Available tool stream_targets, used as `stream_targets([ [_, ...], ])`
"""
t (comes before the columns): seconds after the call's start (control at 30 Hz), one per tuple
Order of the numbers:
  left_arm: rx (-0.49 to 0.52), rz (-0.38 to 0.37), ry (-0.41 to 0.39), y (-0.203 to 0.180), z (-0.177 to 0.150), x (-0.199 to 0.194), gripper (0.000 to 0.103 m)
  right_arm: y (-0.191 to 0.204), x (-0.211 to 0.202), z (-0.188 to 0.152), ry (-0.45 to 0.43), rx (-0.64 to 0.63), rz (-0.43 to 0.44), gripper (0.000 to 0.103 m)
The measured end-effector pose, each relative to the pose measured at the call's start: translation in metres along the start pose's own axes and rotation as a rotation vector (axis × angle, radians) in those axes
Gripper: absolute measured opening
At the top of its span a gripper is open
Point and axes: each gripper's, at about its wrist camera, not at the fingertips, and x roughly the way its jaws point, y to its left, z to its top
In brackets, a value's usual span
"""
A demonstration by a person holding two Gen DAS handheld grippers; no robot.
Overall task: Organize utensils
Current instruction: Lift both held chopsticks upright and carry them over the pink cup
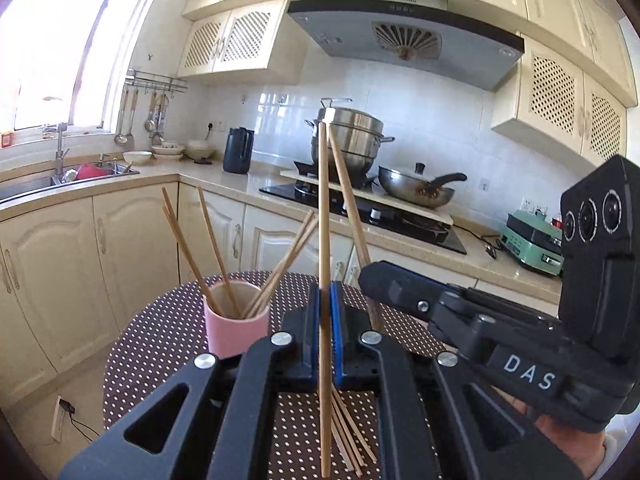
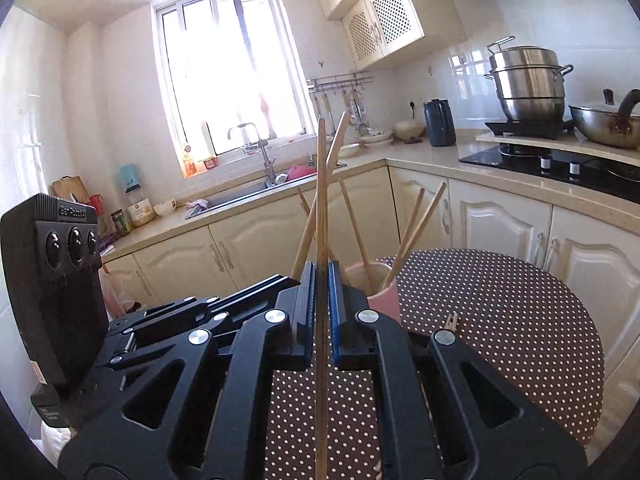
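Bamboo chopsticks were the business on the round table with its brown, white-dotted cloth. The left gripper had its blue-padded fingers pressed together on a single chopstick, which stood nearly upright between them, its lower end reaching down toward the cloth. Just behind and to the left of that gripper sat the pink cup, holding several chopsticks that splayed outward from its mouth. Loose chopsticks lay fanned on the cloth below the left gripper (their far ends hidden by its body). The right gripper was likewise clamped on its own chopstick, held upright, close beside the left tool; the pink cup was just beyond its fingertips, slightly to the right. Far behind the cup, along the kitchen counter, stood a stacked steel steamer pot and a wok on the stove
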Motion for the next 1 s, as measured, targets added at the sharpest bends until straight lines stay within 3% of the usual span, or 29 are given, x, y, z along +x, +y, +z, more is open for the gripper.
stream_targets([
  [0.27, -0.043, 0.050, -0.085, 0.029, 0.012, 0.005, 0.006, 0.003, 0.018, 0.012, -0.046, -0.008, 0.031, 0.007],
  [1.0, -0.098, 0.081, -0.177, 0.082, 0.032, 0.053, 0.006, -0.008, 0.078, 0.022, -0.090, -0.028, 0.022, 0.007],
])
